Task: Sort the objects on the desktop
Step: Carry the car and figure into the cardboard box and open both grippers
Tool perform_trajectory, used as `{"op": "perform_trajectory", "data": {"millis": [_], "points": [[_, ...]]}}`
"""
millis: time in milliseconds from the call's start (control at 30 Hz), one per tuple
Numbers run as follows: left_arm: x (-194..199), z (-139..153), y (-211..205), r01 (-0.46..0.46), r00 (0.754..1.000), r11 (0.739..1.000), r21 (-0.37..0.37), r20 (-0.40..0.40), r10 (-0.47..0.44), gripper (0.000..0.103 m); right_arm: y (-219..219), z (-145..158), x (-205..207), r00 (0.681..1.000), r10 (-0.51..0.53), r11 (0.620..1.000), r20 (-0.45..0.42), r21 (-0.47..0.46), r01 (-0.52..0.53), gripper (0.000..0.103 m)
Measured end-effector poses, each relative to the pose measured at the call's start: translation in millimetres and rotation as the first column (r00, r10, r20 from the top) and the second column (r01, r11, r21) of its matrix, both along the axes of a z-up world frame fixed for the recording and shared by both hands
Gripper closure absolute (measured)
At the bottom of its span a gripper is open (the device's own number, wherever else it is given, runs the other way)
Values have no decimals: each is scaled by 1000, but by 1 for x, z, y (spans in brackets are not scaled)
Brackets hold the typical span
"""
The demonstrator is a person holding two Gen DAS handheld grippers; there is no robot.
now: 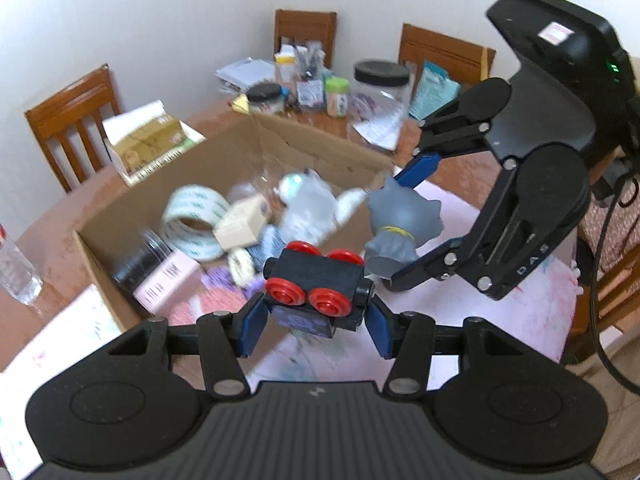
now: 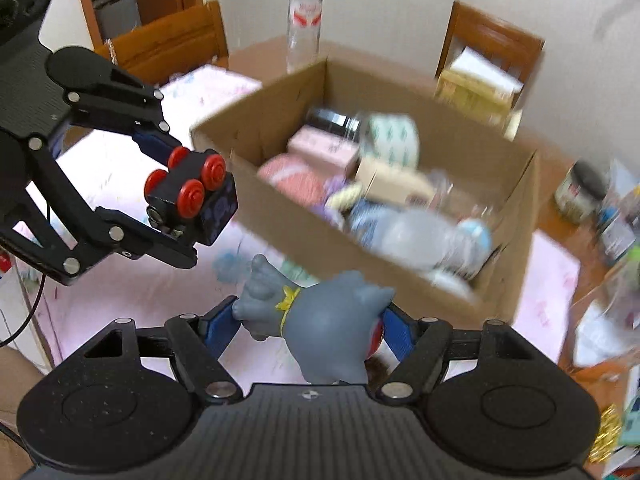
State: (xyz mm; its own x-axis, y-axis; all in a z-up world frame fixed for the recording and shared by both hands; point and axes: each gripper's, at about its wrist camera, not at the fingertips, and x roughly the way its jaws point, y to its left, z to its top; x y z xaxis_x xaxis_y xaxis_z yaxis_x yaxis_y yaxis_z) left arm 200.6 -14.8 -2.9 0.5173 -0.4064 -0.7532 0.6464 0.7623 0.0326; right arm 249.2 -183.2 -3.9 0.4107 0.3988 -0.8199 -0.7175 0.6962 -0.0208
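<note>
My left gripper (image 1: 316,316) is shut on a black toy train car with red wheels (image 1: 316,280), held in the air at the near edge of an open cardboard box (image 1: 100,256). It also shows in the right wrist view (image 2: 192,196). My right gripper (image 2: 312,328) is shut on a grey toy figure with a yellow band (image 2: 320,316), held above the pink mat just outside the box (image 2: 320,248). The figure shows in the left wrist view (image 1: 404,220), beside the train car. The box holds a tape roll (image 1: 192,224), a pink box (image 1: 168,284), a plastic bottle (image 2: 420,236) and other items.
A pink mat (image 2: 160,288) covers the wooden table (image 1: 56,216). Jars, cups and papers (image 1: 320,88) crowd the far side of the table. A water bottle (image 2: 304,12) stands behind the box. A yellow-green carton (image 1: 148,140) lies beside the box. Wooden chairs (image 1: 72,120) surround the table.
</note>
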Motion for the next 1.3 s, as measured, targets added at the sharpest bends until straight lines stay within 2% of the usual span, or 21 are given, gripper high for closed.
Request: {"op": "perform_trajectory", "data": {"millis": [267, 533, 567, 600, 667, 800, 1300], "points": [[28, 20, 11, -56, 996, 998, 25, 72, 54, 50, 4, 33, 24, 996, -25, 999, 87, 39, 22, 24], [58, 12, 21, -129, 990, 991, 36, 68, 126, 50, 15, 36, 42, 994, -23, 998, 108, 55, 17, 24], [61, 11, 22, -143, 988, 989, 39, 72, 140, 43, 16, 36, 43, 994, -21, 998, 108, 57, 15, 24], [63, 11, 24, -154, 986, 987, 40, 76, 151, 31, 18, 36, 45, 994, -19, 998, 107, 59, 13, 24], [68, 10, 28, -195, 978, 980, 35, 86, 191, 19, 21, 36, 49, 994, -14, 998, 108, 61, 7, 24], [69, 14, 37, -211, 975, 977, 10, 72, 210, 19, 27, 34, 56, 995, -1, 998, 105, 63, -5, 24], [35, 14, 41, -183, 983, 982, 53, -2, 184, 15, 44, 27, 72, 995, 32, 998, 96, 49, -37, 24]]}}
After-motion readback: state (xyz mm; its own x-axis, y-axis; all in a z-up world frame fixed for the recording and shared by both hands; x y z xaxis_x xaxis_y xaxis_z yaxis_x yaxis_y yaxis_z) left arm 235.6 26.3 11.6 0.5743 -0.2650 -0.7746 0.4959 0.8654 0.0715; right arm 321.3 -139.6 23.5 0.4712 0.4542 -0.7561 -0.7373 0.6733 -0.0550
